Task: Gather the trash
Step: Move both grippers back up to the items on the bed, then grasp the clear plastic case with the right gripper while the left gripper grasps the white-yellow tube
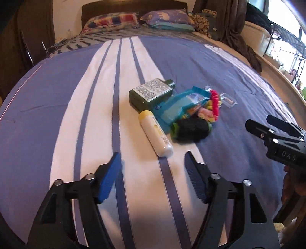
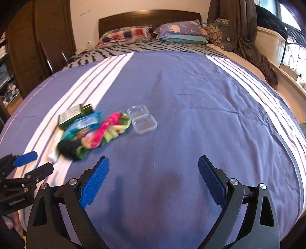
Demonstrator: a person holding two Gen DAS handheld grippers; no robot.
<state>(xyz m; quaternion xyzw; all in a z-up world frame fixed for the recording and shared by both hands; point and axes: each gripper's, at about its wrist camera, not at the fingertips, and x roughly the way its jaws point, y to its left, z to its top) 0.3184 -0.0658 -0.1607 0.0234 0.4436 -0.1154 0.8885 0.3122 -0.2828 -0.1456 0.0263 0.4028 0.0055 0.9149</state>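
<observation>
A small heap of items lies on the blue-and-white striped bedspread point(image 1: 57, 92). It holds a dark green bottle point(image 1: 151, 94) on its side, a white tube point(image 1: 155, 137), a teal wrapper point(image 1: 172, 109), fuzzy pink and green socks point(image 2: 109, 128), a black fuzzy item point(image 1: 191, 129) and an open clear plastic case point(image 2: 142, 118). My left gripper point(image 1: 153, 156) is open and empty, just short of the tube. My right gripper point(image 2: 154, 162) is open and empty over bare blue cover, right of the heap. It also shows at the right edge of the left wrist view point(image 1: 267, 124).
Pillows point(image 2: 179, 30) and a dark headboard point(image 2: 149, 17) stand at the far end of the bed. A brown curtain point(image 2: 248, 34) and a shelf with a window are at the right. A wooden wardrobe point(image 2: 42, 34) stands at the left.
</observation>
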